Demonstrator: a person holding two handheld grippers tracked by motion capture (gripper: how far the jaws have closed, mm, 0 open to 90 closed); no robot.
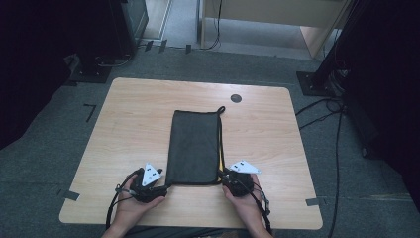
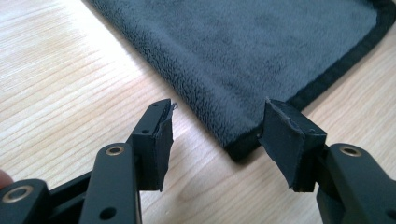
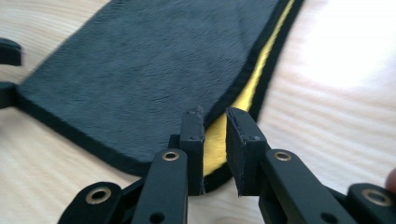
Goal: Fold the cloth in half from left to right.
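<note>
From above, a folded dark grey towel lies lengthwise in the middle of the wooden table, its near edge between the two hands. The left gripper sits at the towel's near left corner, the right gripper at its near right corner.

In the left gripper view, the jaws stand spread, the black-bound corner of the towel between them, untouched.

In the right gripper view, the jaws are nearly together around the towel's corner, where a yellow underside peeks out; a narrow gap remains, and I cannot tell whether the pads press the cloth.
</note>
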